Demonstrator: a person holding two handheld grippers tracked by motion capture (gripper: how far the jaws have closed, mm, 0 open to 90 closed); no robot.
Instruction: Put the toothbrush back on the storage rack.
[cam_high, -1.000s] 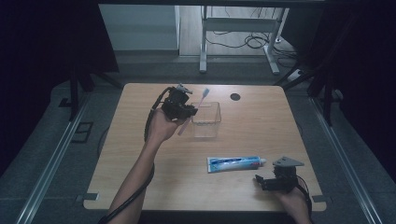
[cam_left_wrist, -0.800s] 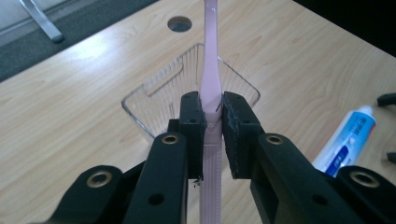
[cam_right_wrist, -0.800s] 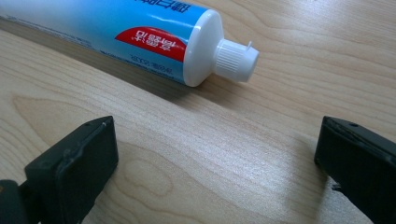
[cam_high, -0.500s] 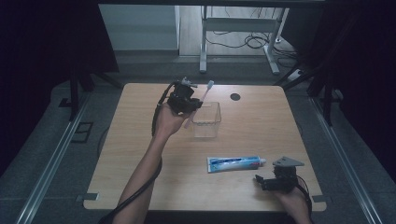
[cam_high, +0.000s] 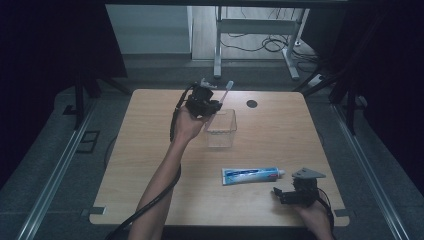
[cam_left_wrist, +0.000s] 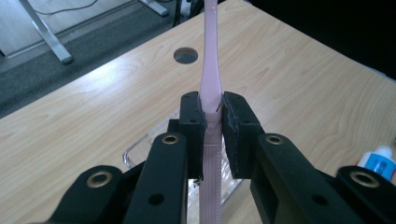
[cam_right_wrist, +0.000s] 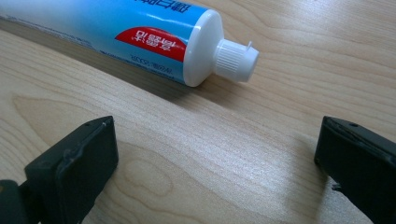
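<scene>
Toothbrush in left gripper, above clear box, far half of table.

Left gripper (cam_left_wrist: 213, 116): jaws pinching pink toothbrush (cam_left_wrist: 208, 74) at mid-handle, held over the clear plastic box (cam_high: 220, 128), head aimed toward the table's far edge. Right gripper (cam_right_wrist: 215, 158): jaws spread wide, nothing between them, resting near the front right corner just beside the capped toothpaste tube (cam_high: 252, 175). Wooden table (cam_high: 280, 130); round hole (cam_high: 251, 104) near far edge.

The wooden table (cam_high: 150, 150) has a round dark hole (cam_high: 251, 104) near its far edge. Behind the table, a metal frame (cam_high: 250, 30) stands on the grey floor (cam_high: 160, 70), with what seems to be cables (cam_high: 260, 44) beside it.
</scene>
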